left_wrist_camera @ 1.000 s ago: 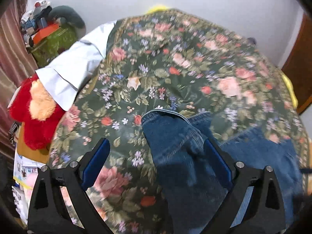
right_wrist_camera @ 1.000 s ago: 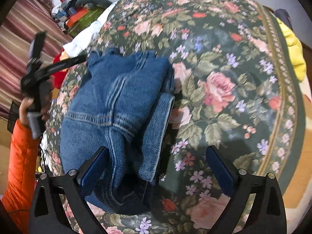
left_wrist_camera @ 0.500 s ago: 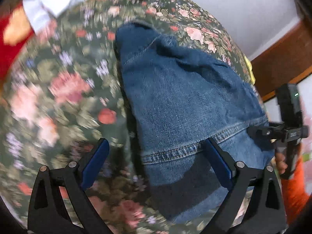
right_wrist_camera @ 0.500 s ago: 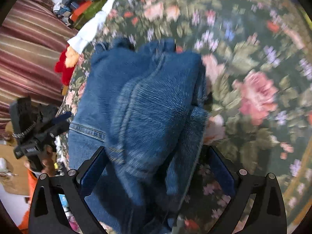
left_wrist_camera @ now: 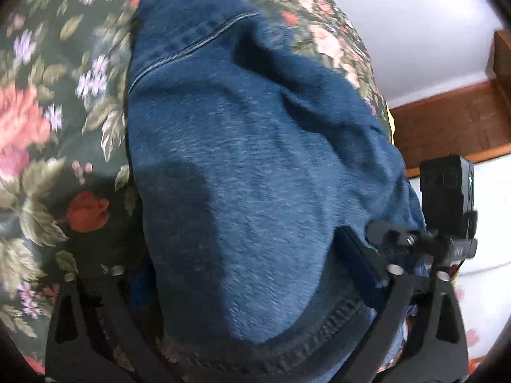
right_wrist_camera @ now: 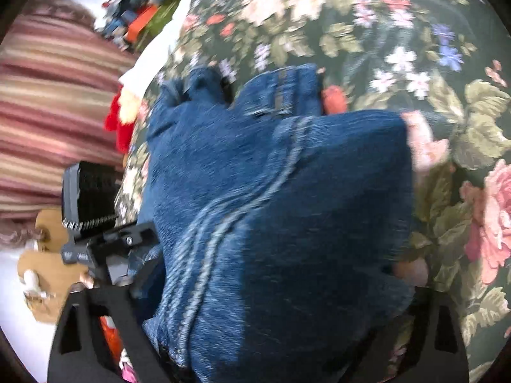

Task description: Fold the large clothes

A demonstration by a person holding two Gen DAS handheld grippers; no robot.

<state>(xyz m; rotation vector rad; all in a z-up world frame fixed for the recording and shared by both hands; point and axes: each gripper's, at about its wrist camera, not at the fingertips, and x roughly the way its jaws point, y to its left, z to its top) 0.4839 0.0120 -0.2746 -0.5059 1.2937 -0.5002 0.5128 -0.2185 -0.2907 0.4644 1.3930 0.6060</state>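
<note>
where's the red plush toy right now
The red plush toy shows only in the right wrist view, at the left edge of the floral bedspread, just left of the jeans and below a white cloth.

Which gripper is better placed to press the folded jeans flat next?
Neither clearly: the jeans fill the jaws of both the left gripper and the right gripper; right marginally, nearer the thicker fold.

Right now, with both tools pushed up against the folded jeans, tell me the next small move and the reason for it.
Probably close both tools on the near end of the jeans. The denim bundle fills the gap between the left tool fingers and likewise the right tool, both spread wide around it. The bundle lies folded on the floral bedspread, so a grip from both sides looks like the step before lifting it.
</note>
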